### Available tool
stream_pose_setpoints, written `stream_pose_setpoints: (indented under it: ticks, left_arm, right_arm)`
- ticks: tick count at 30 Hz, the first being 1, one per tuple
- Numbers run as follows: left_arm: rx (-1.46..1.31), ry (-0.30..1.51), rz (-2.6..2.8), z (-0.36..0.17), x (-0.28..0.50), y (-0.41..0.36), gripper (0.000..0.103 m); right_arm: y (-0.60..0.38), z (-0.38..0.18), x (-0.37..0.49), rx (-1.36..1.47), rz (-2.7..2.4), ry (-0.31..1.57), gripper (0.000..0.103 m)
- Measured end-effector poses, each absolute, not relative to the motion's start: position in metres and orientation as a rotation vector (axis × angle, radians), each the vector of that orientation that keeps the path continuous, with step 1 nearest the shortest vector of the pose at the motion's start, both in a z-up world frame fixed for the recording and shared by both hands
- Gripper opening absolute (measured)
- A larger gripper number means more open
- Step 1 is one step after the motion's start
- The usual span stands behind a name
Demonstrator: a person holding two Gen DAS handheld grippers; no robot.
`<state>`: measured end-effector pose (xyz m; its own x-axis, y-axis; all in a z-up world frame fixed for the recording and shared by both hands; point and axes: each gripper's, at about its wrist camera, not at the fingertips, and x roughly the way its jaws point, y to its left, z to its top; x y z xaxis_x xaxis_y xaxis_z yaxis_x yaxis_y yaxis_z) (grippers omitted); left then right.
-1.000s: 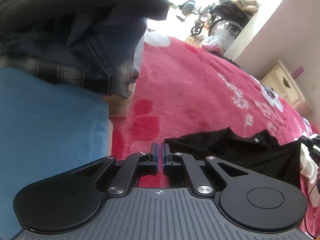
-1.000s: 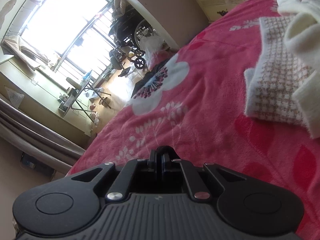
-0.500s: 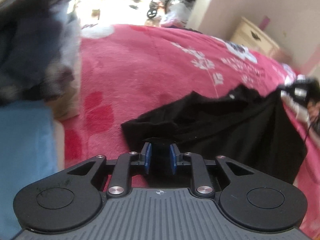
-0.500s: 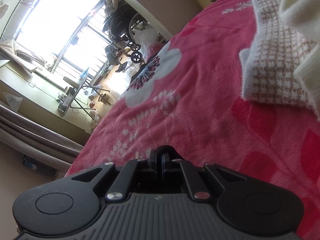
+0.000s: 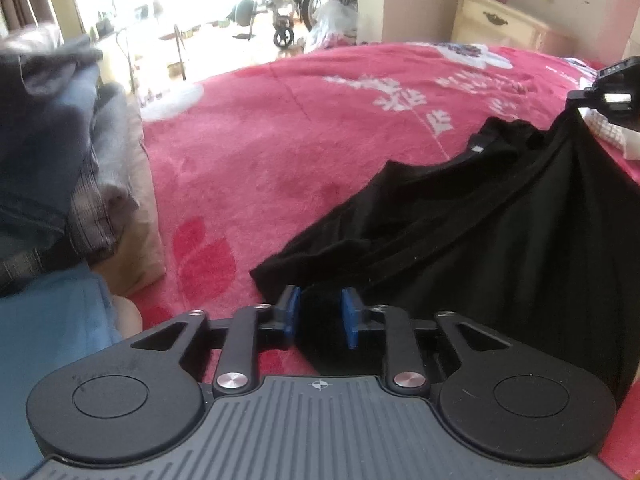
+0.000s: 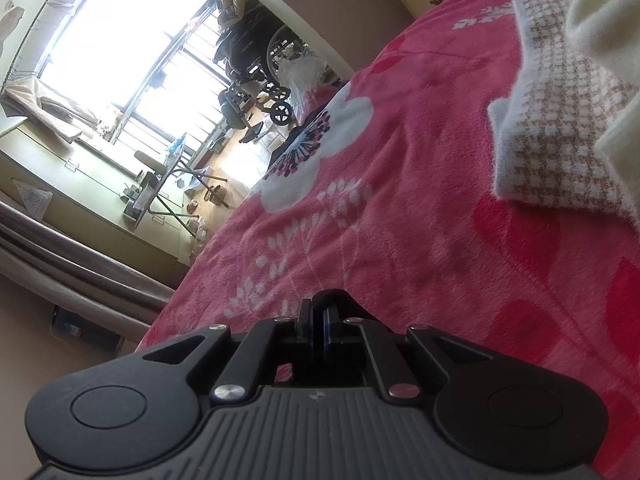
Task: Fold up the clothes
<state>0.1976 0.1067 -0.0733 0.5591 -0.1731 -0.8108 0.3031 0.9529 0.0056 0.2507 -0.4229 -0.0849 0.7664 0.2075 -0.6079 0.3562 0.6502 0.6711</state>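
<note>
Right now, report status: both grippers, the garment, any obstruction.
Left gripper opening, black cloth between its pads, not pinched. Right gripper shut on a corner of the black garment, lifting it off the red floral blanket. Nothing in the way.

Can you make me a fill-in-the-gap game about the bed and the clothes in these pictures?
1. The black garment lies on a blanket whose main colour is ____.
2. The right gripper is shut on a corner of the ____ garment.
3. The checked cloth is brown and ____.
4. Near the window stands a ____ with big spoked wheels.

Missing words: red; black; white; wheelchair
</note>
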Motion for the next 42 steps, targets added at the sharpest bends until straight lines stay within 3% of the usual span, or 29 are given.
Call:
stream_pose_setpoints:
  ticks: [10,17,20,32,42]
  left_arm:
    - [0.13,0.943,-0.304,-0.083,0.201,0.104,0.036]
    - [0.128,0.923,-0.301,-0.083,0.2,0.103,0.022]
    - [0.115,0.904,-0.29,-0.083,0.199,0.102,0.003]
    - [0.02,0.738,-0.19,-0.022,0.188,0.128,0.002]
    - [-0.001,0.807,-0.076,-0.05,0.216,0.145,0.002]
  right_arm:
    - [-0.421,-0.084,0.25,0.88,-0.097,0.713,0.005]
    - [-0.42,-0.083,0.249,0.88,-0.099,0.71,0.005]
    - [-0.42,-0.083,0.249,0.877,-0.103,0.707,0.005]
    - [-0.423,-0.052,0.236,0.887,-0.05,0.593,0.005]
    - [-0.402,-0.078,0.281,0.912,-0.06,0.659,0.005]
